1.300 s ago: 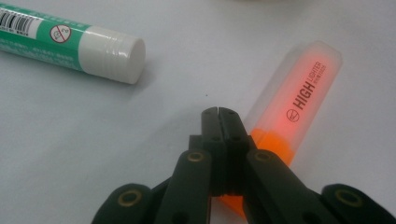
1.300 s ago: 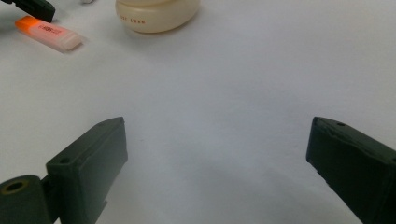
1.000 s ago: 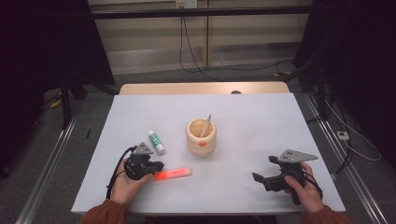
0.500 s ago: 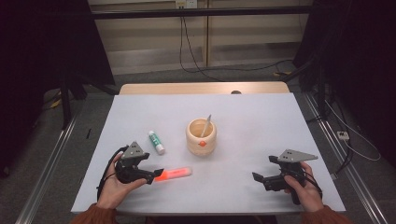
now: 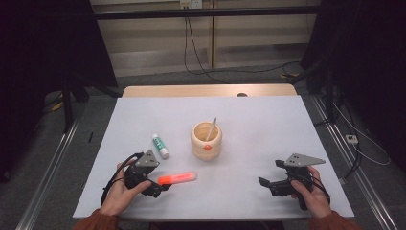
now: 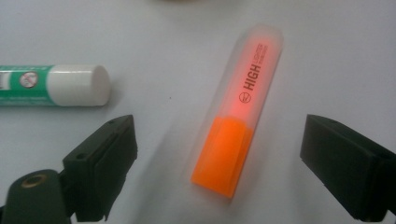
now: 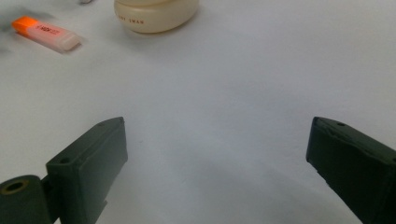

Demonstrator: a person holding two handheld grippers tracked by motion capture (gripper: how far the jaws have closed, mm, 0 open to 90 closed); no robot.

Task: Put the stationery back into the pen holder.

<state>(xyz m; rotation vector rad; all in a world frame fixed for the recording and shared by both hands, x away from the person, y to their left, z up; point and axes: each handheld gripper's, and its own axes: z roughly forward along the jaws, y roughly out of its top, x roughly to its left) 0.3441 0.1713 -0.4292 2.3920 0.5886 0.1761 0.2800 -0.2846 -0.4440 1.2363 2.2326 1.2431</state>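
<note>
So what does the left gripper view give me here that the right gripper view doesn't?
Left gripper view alone: the printed HIGH lettering on the orange highlighter, which lies between the open jaws of the left gripper, orange end nearest the camera, and the white cap of a green-labelled glue stick beside it.

Right gripper view alone: the lower body of the wooden cup, and the open jaws of the right gripper over bare table with nothing between them.

Both: the highlighter, small and far off in the right gripper view, and the white table.
</note>
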